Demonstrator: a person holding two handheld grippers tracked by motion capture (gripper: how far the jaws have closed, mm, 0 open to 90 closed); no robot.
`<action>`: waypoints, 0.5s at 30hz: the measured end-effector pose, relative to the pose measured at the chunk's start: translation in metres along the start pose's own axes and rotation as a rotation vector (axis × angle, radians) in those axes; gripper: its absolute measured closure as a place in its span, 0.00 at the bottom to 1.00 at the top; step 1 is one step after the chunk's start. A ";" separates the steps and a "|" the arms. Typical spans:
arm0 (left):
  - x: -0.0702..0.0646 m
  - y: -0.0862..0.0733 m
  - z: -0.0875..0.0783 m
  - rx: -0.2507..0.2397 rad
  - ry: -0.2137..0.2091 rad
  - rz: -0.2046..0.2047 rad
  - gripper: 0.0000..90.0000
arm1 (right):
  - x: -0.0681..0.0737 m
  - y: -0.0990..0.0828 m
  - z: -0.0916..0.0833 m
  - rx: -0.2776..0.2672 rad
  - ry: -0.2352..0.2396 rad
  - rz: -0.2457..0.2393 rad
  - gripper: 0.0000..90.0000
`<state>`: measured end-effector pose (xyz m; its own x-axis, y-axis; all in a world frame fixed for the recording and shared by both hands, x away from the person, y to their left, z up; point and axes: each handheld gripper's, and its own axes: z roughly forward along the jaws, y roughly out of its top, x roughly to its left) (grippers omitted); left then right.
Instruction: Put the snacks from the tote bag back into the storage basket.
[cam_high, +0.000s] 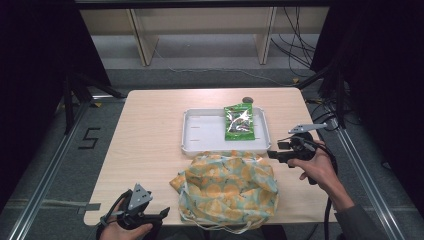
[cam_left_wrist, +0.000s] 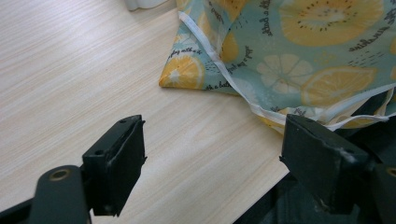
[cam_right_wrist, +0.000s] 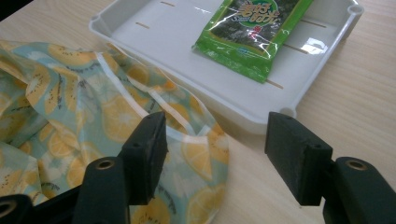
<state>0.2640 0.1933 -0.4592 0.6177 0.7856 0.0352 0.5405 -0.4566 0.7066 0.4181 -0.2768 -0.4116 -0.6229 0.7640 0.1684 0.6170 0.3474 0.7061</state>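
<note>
Fruit-print fabric bag (cam_high: 227, 187) lies limp at table's 6 o'clock, just below the tray (cam_high: 192, 135), likely light, soft, slippery—best pinched at its white-trimmed rim; right gripper (cam_right_wrist: 215, 154) at 3 o'clock and left gripper (cam_left_wrist: 212, 163) at 7 o'clock both gape wide, holding nothing.

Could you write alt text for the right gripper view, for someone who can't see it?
Two black jaws of the right gripper stand open over the edge of a lemon-print cloth bag on a wooden table. Just beyond it, a white tray holds a green snack packet.
</note>
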 end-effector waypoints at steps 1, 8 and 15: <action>0.000 0.000 0.000 -0.001 0.000 0.000 0.23 | 0.001 -0.003 0.001 -0.036 0.003 0.012 0.44; 0.000 0.000 0.000 -0.001 0.000 0.001 0.23 | 0.005 -0.015 -0.007 0.000 0.005 0.014 0.42; 0.000 0.000 0.000 0.002 0.003 0.002 0.23 | 0.007 -0.034 -0.019 -0.048 0.026 0.026 0.39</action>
<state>0.2639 0.1937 -0.4592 0.6172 0.7858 0.0388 0.5400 -0.4590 0.7055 0.3844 -0.2936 -0.4215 -0.6199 0.7575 0.2046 0.6094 0.3006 0.7337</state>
